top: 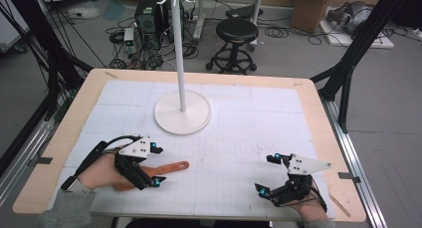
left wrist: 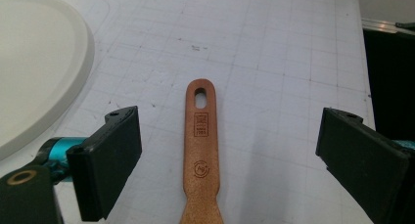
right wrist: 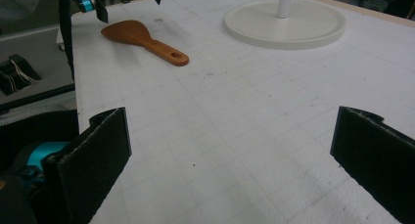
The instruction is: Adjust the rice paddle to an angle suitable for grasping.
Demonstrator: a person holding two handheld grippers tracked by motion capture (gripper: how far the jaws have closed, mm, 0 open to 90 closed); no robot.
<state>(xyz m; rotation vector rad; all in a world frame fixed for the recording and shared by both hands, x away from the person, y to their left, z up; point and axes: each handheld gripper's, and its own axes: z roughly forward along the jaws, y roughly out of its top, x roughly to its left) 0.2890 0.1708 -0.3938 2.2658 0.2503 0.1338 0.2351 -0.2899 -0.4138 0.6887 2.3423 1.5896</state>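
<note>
A brown wooden spatula (top: 169, 167) lies flat on the white gridded mat (top: 239, 133), its handle pointing right. My left gripper (top: 157, 165) is open and straddles the handle. In the left gripper view the handle (left wrist: 201, 150), with its hanging hole, lies between the two black jaws, and neither pad touches it. My right gripper (top: 265, 173) rests open near the front right of the mat with nothing between its fingers. From the right gripper view (right wrist: 232, 121) the spatula (right wrist: 142, 38) lies far off, with the left gripper (right wrist: 128, 3) over its blade end.
A white stand with a round base (top: 182, 113) and a tall pole rises at the mat's middle back; its base rim (left wrist: 44, 62) lies close to the left gripper. A wooden table edge (top: 69, 123) frames the mat. A stool and cables are on the floor beyond.
</note>
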